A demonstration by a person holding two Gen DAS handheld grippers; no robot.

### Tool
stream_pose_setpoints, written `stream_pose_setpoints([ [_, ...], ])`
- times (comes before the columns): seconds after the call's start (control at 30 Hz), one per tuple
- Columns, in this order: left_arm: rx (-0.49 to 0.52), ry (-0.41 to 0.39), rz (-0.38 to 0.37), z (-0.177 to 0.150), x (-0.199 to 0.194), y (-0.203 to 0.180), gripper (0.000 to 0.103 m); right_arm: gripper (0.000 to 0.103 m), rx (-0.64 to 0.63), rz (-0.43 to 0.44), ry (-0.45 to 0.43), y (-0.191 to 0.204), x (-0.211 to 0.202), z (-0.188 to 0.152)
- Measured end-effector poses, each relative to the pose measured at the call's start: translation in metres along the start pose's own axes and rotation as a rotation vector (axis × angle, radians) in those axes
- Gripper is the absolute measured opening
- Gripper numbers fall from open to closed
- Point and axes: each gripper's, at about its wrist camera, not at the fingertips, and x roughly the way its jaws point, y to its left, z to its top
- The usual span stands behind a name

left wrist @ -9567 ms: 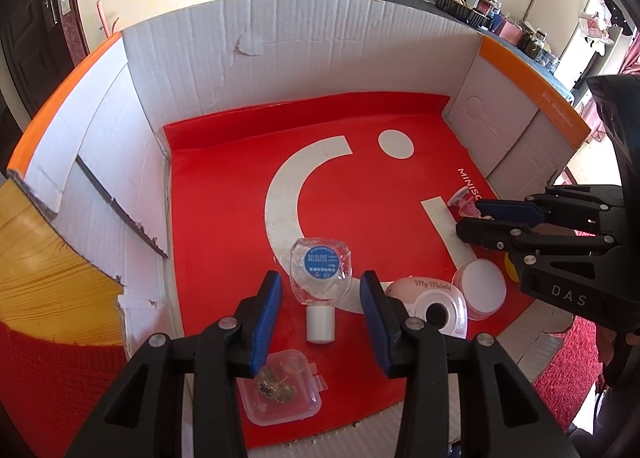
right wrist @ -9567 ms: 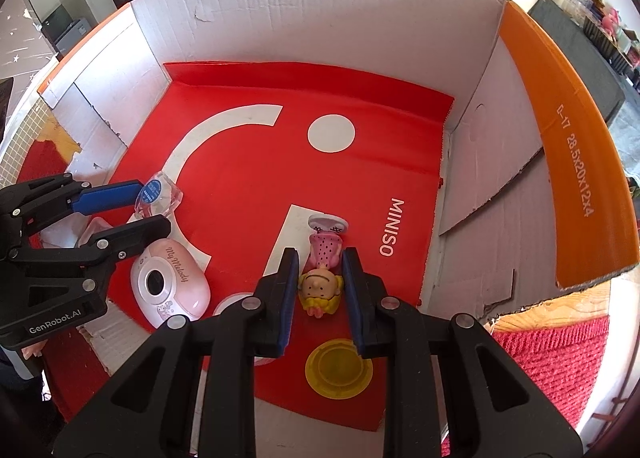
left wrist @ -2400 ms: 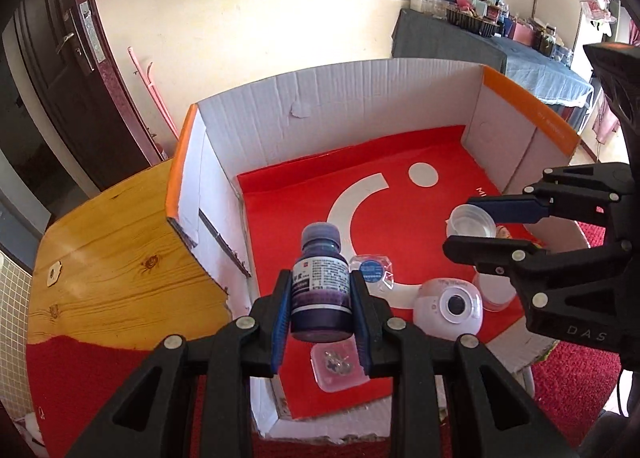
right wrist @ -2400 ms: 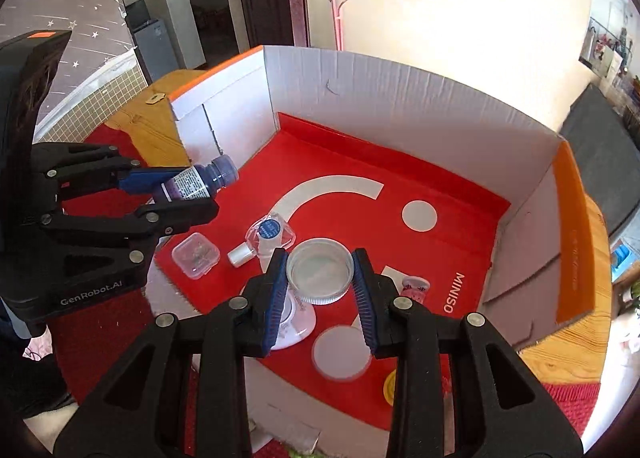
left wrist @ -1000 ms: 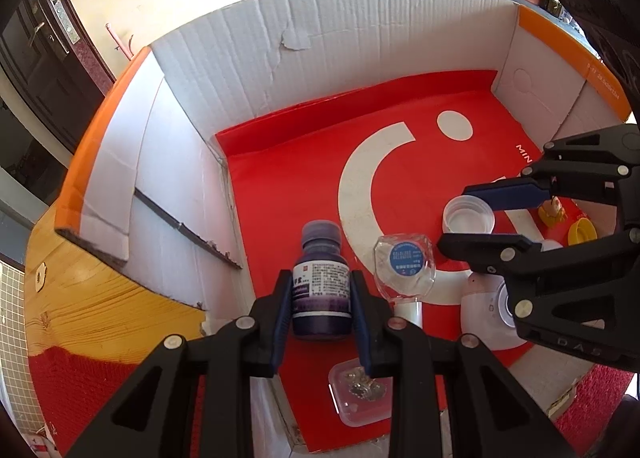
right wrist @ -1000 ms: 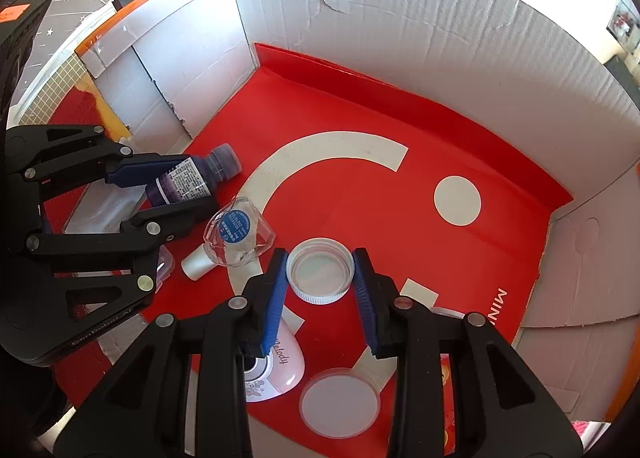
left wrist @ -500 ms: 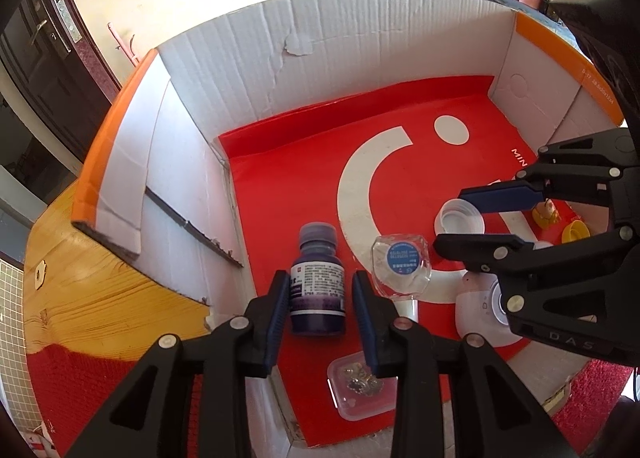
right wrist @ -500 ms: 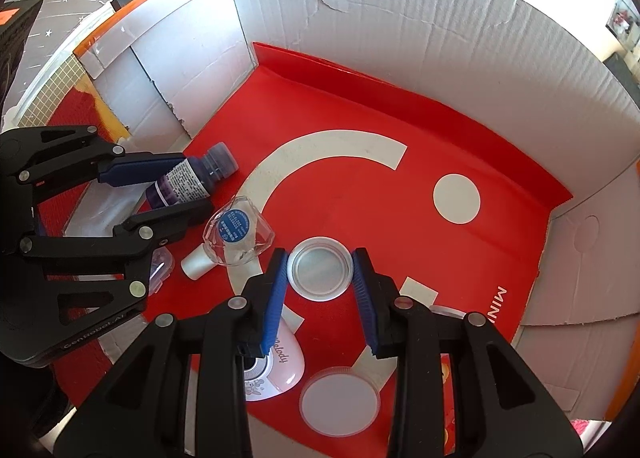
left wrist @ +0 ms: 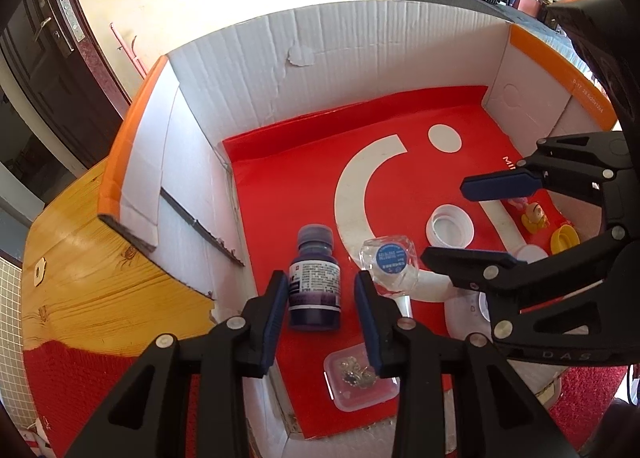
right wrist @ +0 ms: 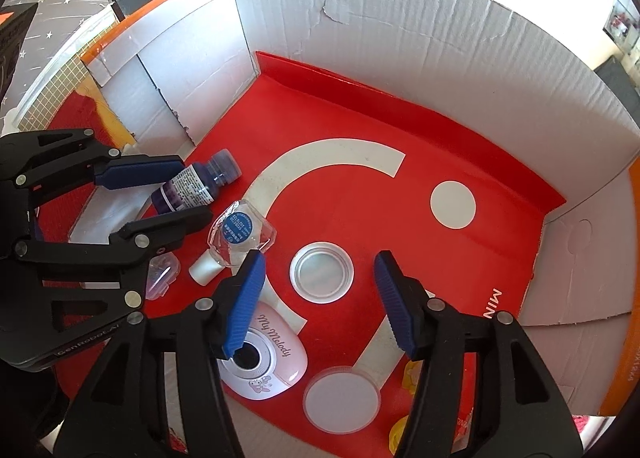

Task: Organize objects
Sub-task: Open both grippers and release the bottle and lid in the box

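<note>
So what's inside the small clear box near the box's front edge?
The clear box holds a small cluster of metallic trinkets, too small to identify. The left tongs cover one corner, so anything there is hidden.

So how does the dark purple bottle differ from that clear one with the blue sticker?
The purple bottle is dark and opaque-looking with a white printed label; the clear bottle is see-through with a round blue sticker. The purple bottle has a dark cap, the clear bottle a white one. The purple one lies between the open left tool's fingers; the clear one beside them. Both lie inside the box.
</note>
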Motion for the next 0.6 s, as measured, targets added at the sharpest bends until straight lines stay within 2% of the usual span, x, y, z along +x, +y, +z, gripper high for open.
stream_pose_setpoints([
  [0.13,-0.006,-0.016,-0.008,-0.010,-0.003,-0.005,0.037,0.056,0.000,-0.011,-0.010,-0.002,-0.008,0.000],
  [0.2,-0.015,-0.029,-0.016,-0.013,-0.008,-0.006,0.042,0.056,0.002,-0.011,-0.017,-0.003,-0.013,-0.001],
  [0.3,-0.028,-0.062,-0.030,-0.026,-0.025,-0.007,0.044,0.056,0.003,-0.017,-0.036,-0.004,-0.025,-0.005],
  [0.37,-0.036,-0.087,-0.035,-0.025,-0.036,-0.007,0.044,0.057,0.005,-0.019,-0.055,-0.003,-0.036,-0.011],
  [0.6,-0.066,-0.194,-0.057,-0.035,-0.078,-0.020,0.055,0.063,0.020,-0.018,-0.159,-0.002,-0.081,-0.041],
])
